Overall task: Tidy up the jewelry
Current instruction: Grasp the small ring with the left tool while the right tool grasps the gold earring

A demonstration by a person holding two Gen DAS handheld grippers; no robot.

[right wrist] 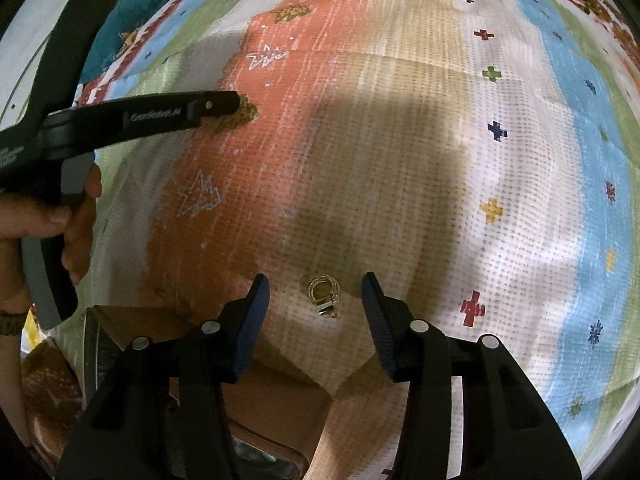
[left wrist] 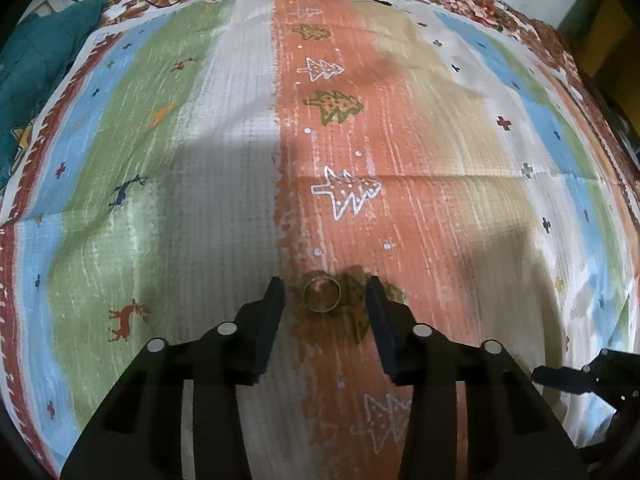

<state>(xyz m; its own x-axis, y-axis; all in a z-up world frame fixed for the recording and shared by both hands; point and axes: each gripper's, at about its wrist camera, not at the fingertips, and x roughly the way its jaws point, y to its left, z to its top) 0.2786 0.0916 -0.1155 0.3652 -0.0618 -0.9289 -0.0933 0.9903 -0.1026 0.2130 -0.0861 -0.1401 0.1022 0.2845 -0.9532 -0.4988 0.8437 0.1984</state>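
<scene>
1. striped woven cloth (left wrist: 224, 128) printed with trees and reindeer covers the surface, looking coarse and matte.
2. left tool (left wrist: 325, 286) hangs released, a thin metal ring (left wrist: 322, 294) lying flat between its jaws, untouched.
3. right tool (right wrist: 316, 285) likewise straddles a small glinting earring (right wrist: 325, 296), not gripping.
4. brown box (right wrist: 264, 408) sits just beside; nothing seems sorted yet, both pieces remain.

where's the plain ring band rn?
Left wrist view: the ring band lies on the cloth's orange stripe, between the left tool's open fingers, untouched, beside a green tree print.
</scene>
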